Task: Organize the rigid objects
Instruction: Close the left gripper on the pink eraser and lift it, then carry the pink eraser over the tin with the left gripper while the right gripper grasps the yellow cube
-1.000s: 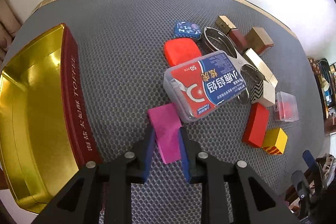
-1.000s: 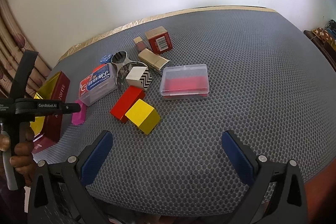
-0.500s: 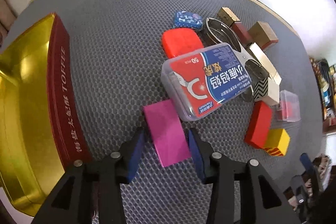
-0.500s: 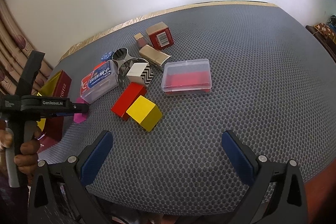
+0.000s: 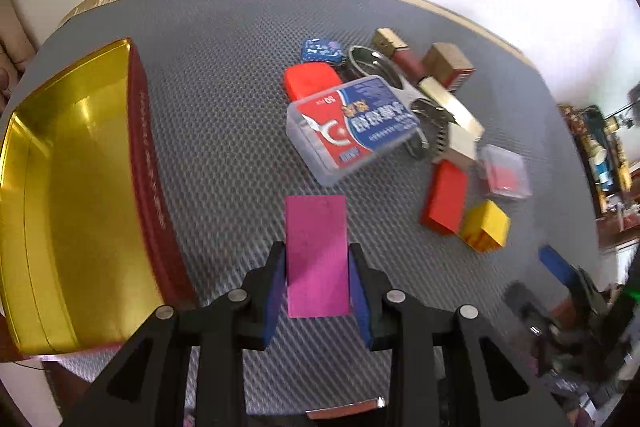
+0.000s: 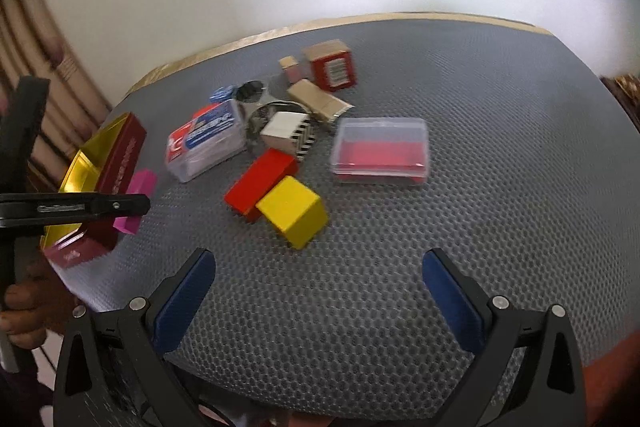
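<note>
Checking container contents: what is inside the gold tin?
The gold tin shows only its bare shiny floor and walls; no objects lie inside. Its near corner runs off-frame, unseen.

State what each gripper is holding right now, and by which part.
The left gripper clamps the pink block by its two long sides, near its lower end. The right gripper stands open, holding nothing.

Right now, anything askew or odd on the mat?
Mostly the pile: the clear labelled box lies tilted, propped on the metal rings and the orange case. The left gripper has the pink block between its pads. The gold tin holds nothing visible.
</note>
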